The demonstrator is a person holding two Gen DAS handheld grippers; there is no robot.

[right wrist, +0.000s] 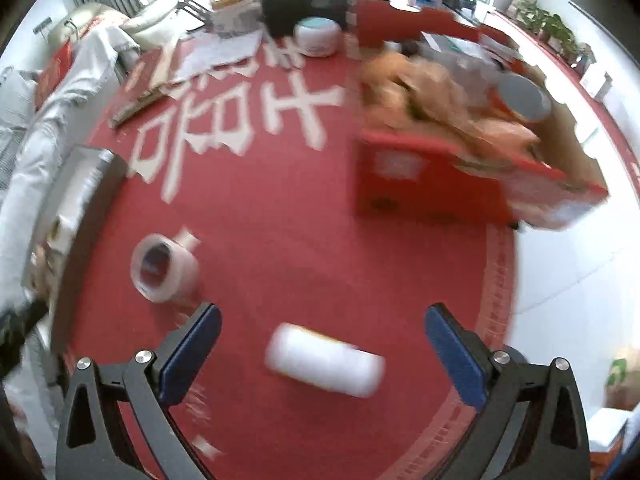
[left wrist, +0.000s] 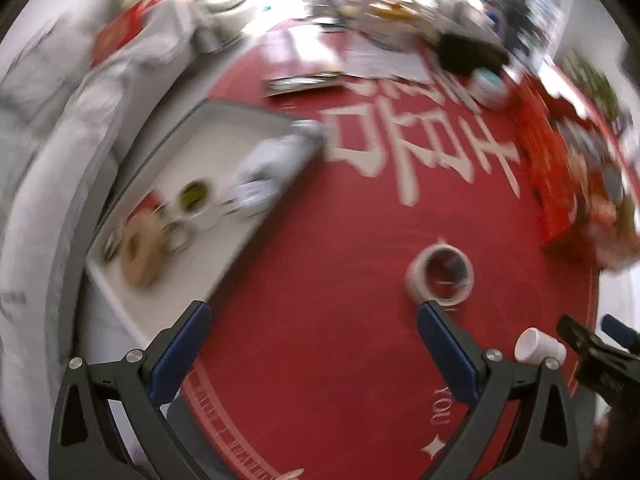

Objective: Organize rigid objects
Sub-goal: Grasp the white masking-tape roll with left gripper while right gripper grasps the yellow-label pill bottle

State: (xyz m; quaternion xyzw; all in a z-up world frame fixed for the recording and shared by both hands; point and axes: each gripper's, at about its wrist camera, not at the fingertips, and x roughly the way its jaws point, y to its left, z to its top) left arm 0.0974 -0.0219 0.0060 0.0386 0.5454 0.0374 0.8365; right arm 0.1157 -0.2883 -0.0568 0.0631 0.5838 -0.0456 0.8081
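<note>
A clear tape roll (left wrist: 440,276) stands on the round red mat (left wrist: 320,280), just beyond my left gripper's right fingertip. My left gripper (left wrist: 312,316) is open and empty above the mat. A white tray (left wrist: 192,280) at the left holds a tan ring (left wrist: 140,248), a small green-topped item (left wrist: 194,196) and a white object (left wrist: 272,168). A white bottle (right wrist: 324,360) lies on its side between the fingers of my right gripper (right wrist: 324,324), which is open. The tape roll also shows in the right wrist view (right wrist: 164,268). The bottle also shows in the left wrist view (left wrist: 538,346).
A red box (right wrist: 460,184) full of tan bags stands at the right of the mat. A white round container (right wrist: 318,36), papers (right wrist: 216,56) and a black box (right wrist: 308,4) are at the far side. Grey cloth (left wrist: 60,128) lies left of the tray.
</note>
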